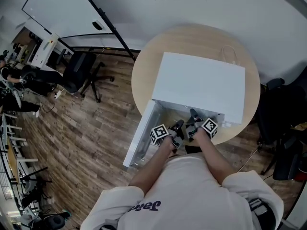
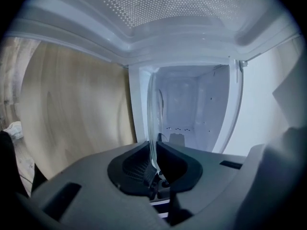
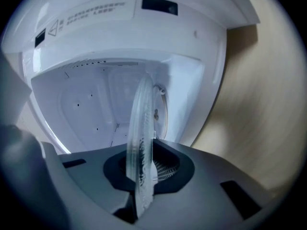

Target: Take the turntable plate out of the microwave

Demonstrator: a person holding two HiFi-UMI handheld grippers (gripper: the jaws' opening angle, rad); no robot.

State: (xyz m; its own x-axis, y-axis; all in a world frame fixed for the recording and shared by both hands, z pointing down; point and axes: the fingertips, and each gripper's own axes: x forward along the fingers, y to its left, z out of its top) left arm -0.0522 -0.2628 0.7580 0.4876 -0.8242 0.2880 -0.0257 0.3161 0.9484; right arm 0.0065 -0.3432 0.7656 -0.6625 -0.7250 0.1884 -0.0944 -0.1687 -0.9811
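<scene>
— Plate?
— Clear glass turntable plate (image 3: pixel 141 138), shown edge-on in both gripper views, faintly ribbed near the rim.
— Where?
— At the mouth of the microwave (image 1: pixel 199 83), clamped at its near edge between the fingers of the left gripper (image 2: pixel 154 164) and of the right gripper (image 3: pixel 141 169).
— And the microwave?
— White, boxy, sitting on the round wooden tabletop (image 1: pixel 192 37). Door (image 1: pixel 141 138) swung wide to the left, pale cavity exposed.
</scene>
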